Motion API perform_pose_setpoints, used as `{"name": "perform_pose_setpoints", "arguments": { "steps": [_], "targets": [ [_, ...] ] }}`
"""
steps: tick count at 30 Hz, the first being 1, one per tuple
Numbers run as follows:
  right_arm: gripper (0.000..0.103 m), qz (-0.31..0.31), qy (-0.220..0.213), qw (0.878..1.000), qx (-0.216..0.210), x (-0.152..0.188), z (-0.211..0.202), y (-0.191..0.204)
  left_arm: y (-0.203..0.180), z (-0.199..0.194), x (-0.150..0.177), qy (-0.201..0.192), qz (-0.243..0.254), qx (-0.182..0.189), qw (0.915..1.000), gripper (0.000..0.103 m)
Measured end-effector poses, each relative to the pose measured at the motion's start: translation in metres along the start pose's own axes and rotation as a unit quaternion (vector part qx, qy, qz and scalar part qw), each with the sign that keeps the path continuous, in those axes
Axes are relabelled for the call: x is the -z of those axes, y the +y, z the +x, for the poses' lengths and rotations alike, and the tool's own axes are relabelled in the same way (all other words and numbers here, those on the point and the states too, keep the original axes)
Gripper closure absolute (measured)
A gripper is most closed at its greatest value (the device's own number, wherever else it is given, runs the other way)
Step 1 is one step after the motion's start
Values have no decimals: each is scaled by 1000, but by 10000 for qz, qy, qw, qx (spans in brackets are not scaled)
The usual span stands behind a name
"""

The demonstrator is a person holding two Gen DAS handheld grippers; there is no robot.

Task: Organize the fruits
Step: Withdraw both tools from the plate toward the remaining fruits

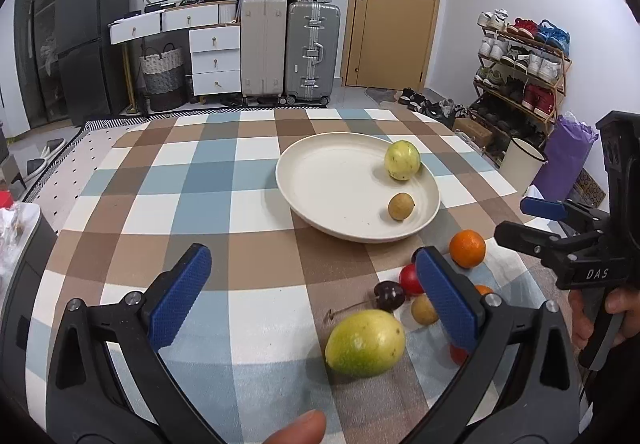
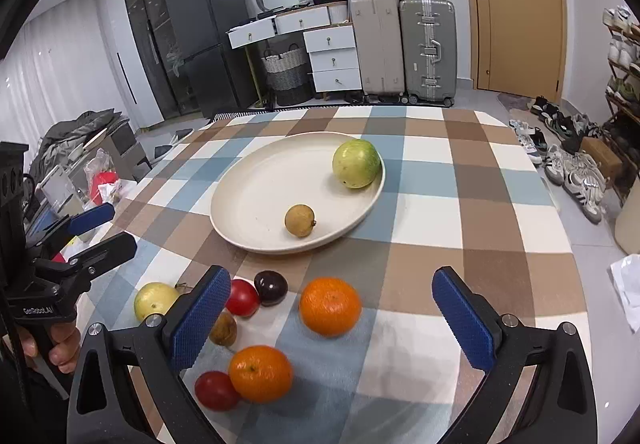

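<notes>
A cream plate (image 2: 256, 240) sits on the worktop (image 2: 460, 219), which is covered with a checked cloth of brown, blue and white squares. Two fruits lie in the plate: a round green fruit (image 2: 356, 163) against the far rim and a small brown fruit (image 2: 299, 219) nearer the front, the two well apart.

The other fruits lie loose on the cloth in front of the plate. In the right wrist view, an orange (image 2: 330, 306) lies between the blue pads of the right gripper (image 2: 344, 318), nearer the left pad and touching neither. A second orange (image 2: 260, 372) lies closer to the camera, with a red fruit (image 2: 216, 390) touching its left side. Behind the left pad are another red fruit (image 2: 242, 296), a dark cherry (image 2: 271, 287) just beside it, and a small brown fruit (image 2: 224, 328) partly hidden by the pad. A yellow-green fruit (image 2: 155, 300) lies furthest left.

The left gripper (image 1: 312, 298) hangs over bare cloth with its jaws spread wide and nothing between them. That same yellow-green fruit lies just inside its right pad, untouched. The right gripper's jaws are also fully spread and hold nothing.

A hand (image 1: 612, 314) grips the right gripper's handle at the edge of the left wrist view, and a fingertip (image 1: 298, 428) shows at the bottom.
</notes>
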State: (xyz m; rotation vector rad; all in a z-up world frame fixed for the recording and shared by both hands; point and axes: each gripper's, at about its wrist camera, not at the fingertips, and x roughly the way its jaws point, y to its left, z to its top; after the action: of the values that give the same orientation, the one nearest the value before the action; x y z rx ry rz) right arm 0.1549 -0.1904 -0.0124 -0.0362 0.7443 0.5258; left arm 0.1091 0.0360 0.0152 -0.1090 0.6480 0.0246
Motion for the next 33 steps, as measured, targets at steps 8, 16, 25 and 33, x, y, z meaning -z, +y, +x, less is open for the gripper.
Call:
{"name": "perform_pose_setpoints", "arguments": {
  "steps": [8,16,25,33],
  "targets": [
    [0,12,209,9997,151,18,-12,0,1,-26,12,-26,-38,-45,10000,1],
    [0,-40,429,9990,90,34,-11,7,1,-29,22,102,73,-64,9999,1],
    [0,-161,718,9973,32,44,9,19,6,-17,30,310,2,102,9995,1],
    [0,32,851,9964,-63,49,24,14,-1,3,39,556,31,151,9983,1]
  ]
}}
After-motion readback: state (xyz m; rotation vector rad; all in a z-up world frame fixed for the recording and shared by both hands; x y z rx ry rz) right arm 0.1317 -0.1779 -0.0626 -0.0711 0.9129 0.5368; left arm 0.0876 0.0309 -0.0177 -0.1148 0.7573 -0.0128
